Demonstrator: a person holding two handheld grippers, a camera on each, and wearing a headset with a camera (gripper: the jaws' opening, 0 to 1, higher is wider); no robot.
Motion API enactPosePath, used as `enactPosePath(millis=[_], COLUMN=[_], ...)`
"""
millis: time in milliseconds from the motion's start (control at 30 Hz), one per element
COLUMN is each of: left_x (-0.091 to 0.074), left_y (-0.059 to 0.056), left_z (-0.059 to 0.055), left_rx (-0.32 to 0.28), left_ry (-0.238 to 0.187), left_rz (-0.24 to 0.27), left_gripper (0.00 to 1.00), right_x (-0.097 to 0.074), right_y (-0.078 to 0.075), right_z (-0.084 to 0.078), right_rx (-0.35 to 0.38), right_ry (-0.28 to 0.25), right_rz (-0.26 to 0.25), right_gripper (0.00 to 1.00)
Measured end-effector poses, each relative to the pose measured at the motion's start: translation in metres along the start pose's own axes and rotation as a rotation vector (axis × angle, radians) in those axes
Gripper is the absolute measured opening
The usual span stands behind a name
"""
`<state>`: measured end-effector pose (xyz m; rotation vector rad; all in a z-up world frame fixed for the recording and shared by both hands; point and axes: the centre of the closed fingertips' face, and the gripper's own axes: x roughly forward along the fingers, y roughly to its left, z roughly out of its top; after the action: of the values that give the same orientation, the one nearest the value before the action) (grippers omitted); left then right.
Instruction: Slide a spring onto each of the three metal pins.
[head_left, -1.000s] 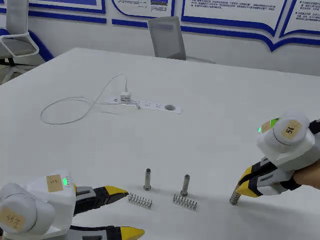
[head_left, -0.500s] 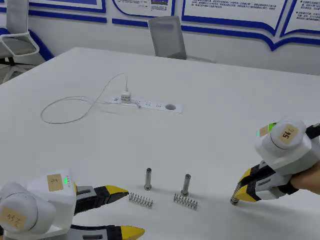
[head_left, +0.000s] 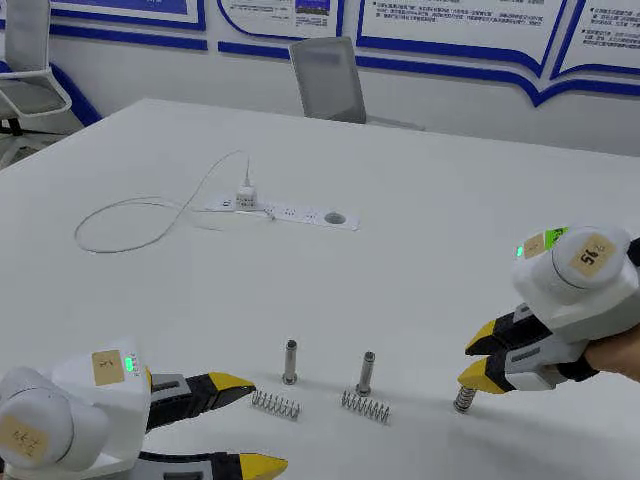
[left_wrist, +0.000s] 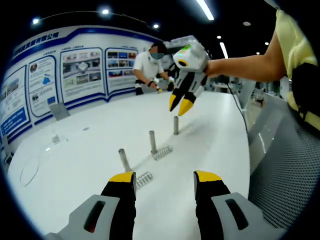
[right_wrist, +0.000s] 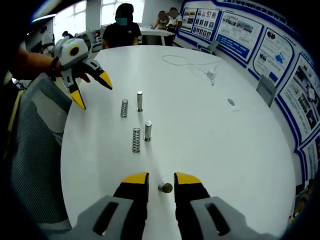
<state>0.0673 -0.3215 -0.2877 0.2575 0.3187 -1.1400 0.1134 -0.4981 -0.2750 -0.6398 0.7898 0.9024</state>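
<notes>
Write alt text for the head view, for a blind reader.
The right gripper, open, hovers at a metal pin wearing a spring. On the white table, two bare pins stand, each beside a loose spring; left gripper open.

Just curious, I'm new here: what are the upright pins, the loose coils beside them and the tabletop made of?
Pins: bare metal, likely steel, silvery with a sheen. Springs: thin grey metal wire, glinting. Table: smooth matte white top, perhaps laminate or painted board; I cannot tell which.
</notes>
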Motion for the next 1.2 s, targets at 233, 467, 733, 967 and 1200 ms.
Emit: enactPosePath(millis=[233,467,733,967,1200], left_x=[-0.001,-0.003,-0.002,0.001,0.001], left_y=[-0.001,-0.001,-0.002,-0.002,-0.002], left_z=[0.002,0.002,0.002,0.002,0.0], left_rx=[0.006,0.011,0.015,0.013,0.012], left_ry=[0.0,0.004,0.005,0.005,0.01], left_rz=[0.001,0.005,0.002,-0.001,-0.005], left_gripper=[0.47,0.47,0.46,0.46,0.45], right_x=[0.003,0.018,0.042,0.054,0.065], right_y=[0.01,0.024,0.04,0.044,0.046], right_z=[0.017,0.023,0.02,0.02,0.02], right_rx=[-0.02,-0.024,-0.02,-0.013,-0.008], right_ry=[-0.032,-0.036,-0.021,-0.012,-0.004], right_rz=[0.018,0.052,0.099,0.117,0.127], right_gripper=[0.21,0.2,0.18,0.18,0.17])
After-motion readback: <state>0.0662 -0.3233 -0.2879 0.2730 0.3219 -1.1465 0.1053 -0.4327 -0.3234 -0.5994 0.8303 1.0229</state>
